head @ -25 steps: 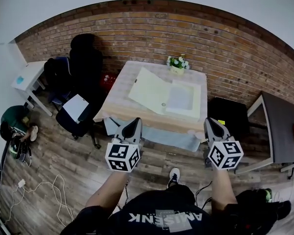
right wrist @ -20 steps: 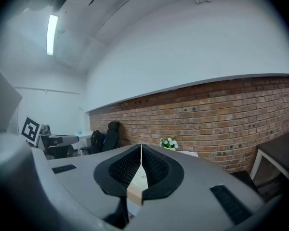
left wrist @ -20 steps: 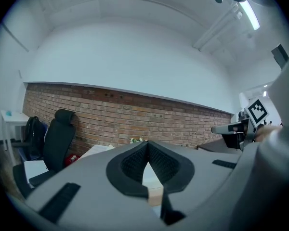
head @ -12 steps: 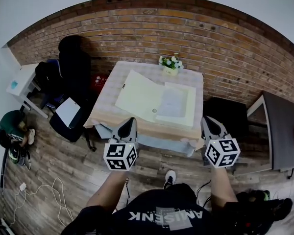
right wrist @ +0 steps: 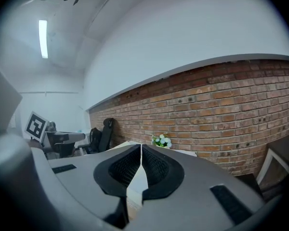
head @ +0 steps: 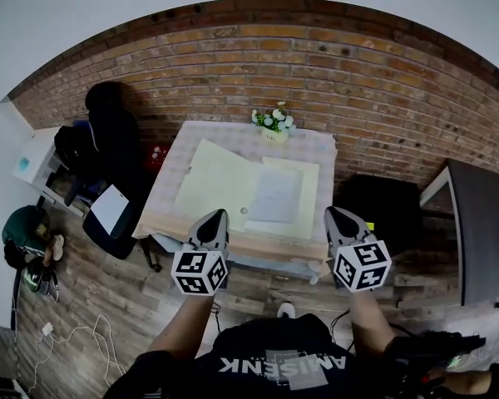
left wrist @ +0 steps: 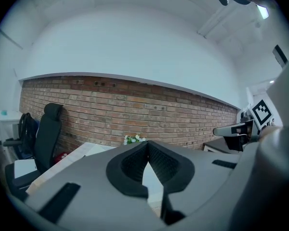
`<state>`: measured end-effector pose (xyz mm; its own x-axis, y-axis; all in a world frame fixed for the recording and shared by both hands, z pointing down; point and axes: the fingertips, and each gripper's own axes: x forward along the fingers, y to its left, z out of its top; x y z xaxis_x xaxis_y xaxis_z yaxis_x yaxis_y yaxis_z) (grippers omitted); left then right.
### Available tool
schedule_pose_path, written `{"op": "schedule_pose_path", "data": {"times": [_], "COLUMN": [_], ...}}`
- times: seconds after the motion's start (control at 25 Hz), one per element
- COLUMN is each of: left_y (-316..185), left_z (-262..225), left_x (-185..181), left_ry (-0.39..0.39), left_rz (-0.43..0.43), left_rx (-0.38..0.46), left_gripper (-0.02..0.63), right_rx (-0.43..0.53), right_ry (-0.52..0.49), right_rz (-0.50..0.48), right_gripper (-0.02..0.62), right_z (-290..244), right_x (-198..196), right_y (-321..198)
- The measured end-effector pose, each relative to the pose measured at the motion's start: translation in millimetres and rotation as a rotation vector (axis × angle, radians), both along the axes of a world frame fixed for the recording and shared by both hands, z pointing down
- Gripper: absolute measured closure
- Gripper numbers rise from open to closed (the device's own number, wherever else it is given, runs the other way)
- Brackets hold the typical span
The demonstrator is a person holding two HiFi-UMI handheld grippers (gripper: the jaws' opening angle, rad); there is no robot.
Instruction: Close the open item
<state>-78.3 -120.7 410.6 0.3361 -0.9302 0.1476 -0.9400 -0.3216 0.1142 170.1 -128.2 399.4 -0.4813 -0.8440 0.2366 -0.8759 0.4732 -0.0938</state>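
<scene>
Head view: I look steeply down on a table [head: 323,151] set against a brick wall [head: 382,81], with both grippers held out in front of me, just short of its near edge.
Open item: a pale folder [head: 233,191] lies spread in the middle of the table, its left cover [head: 206,181] thrown out to the left and a sheet of paper [head: 275,194] on the right half.
Why it lies so: the spine runs away from me, so I judge the left cover is the part to swing over, rightwards onto the sheet.
Flower pot: the flower pot [head: 274,125] stands at the far edge, just beyond the folder and apart from it; I judge it is outside the cover's swing.
Left gripper: the left gripper [head: 215,217] has its jaws pressed together with nothing between them; it touches nothing and points at the table edge below the left cover.
Right gripper: the right gripper [head: 334,214] is likewise closed tight and empty, in front of the folder's right half.
Why held so: one gripper faces each half, which I read as left to turn the cover, right to steady the base.
Task state: not begun; the folder is fully open.
Next move: closed tips suit a nudge under the cover's edge; a pinch would need the jaws parted first.
Risk: a thin cover may slide across the cloth instead of lifting.
Office chair: the office chair [head: 108,131] stands left of the table, well apart.
</scene>
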Motion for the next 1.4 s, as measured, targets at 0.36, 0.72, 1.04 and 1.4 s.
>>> {"op": "schedule_pose_path", "data": {"times": [0.36,0.72,1.04,1.4], "left_y": [-44,-84,-131,-173], "left_z": [11,31,41,101], "left_x": [22,-1,-53,-185], "left_ry": [0.091,0.106,0.114,0.097], "left_rz": [0.066,0.136,0.16,0.022], "left_rx": [-0.054,-0.052,-0.022,-0.144], "left_gripper": [0.594,0.592,0.588,0.463], "right_rx": [-0.029,-0.089,-0.158,-0.28], "right_ry": [0.004,0.019,0.064,0.088], "right_rz": [-0.011,0.033,0.136,0.246], "right_gripper": [0.552,0.551,0.546,0.456], "right_z": [14,49,77,129], "right_x": [14,-13,-48,-68], "right_y": [-40,-67,-94,-99]}}
